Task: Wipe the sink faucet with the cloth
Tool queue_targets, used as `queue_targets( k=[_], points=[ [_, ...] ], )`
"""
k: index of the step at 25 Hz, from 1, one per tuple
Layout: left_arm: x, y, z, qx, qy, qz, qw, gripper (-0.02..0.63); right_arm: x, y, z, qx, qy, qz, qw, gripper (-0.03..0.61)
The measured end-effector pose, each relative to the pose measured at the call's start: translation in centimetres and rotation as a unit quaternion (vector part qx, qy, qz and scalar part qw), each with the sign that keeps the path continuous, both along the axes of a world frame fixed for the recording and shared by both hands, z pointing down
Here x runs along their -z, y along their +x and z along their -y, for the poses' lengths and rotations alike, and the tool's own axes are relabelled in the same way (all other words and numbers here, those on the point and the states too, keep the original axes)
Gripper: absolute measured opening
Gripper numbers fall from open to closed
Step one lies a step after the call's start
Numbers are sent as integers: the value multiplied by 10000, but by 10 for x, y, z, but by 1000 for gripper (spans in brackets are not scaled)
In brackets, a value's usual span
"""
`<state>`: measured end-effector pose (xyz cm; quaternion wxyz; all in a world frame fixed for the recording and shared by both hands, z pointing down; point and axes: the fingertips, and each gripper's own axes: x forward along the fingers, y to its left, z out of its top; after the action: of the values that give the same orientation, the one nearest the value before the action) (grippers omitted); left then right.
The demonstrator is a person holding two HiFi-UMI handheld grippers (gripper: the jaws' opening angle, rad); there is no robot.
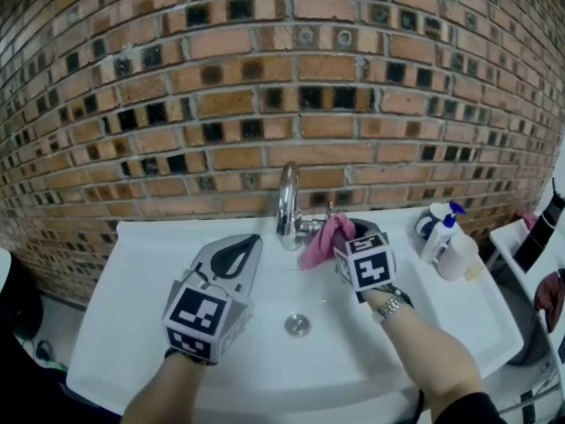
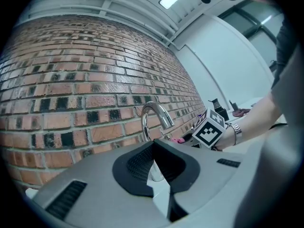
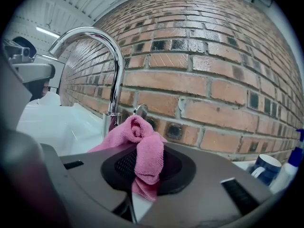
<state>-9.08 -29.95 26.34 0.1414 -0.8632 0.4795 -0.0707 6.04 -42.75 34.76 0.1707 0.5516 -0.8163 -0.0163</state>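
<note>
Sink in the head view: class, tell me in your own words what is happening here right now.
A person works over a white sink with a gripper in each hand. The right claw is shut on a pink cloth, held close beside the base of the chrome faucet; whether it touches can't be told. The left claw is shut and empty, over the basin to the faucet's left.

The white sink (image 1: 115, 307) in front of me carries a chrome faucet (image 1: 287, 203) at the middle of its back edge, a round drain (image 1: 297, 325) in the bowl, and bottles (image 1: 440, 235) at its back right corner.
</note>
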Motion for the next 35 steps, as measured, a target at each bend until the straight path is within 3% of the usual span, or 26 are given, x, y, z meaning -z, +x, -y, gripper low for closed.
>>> queue_targets(
  k=[21,35],
  points=[
    [-2,-2,-1,99,-52,-79,9999,3,50,6,3,7,616,36,9981,63],
    [23,11,-23,-90,255,49,9996,3,107,7,-41,217,1229,185,9920,64]
  ],
)
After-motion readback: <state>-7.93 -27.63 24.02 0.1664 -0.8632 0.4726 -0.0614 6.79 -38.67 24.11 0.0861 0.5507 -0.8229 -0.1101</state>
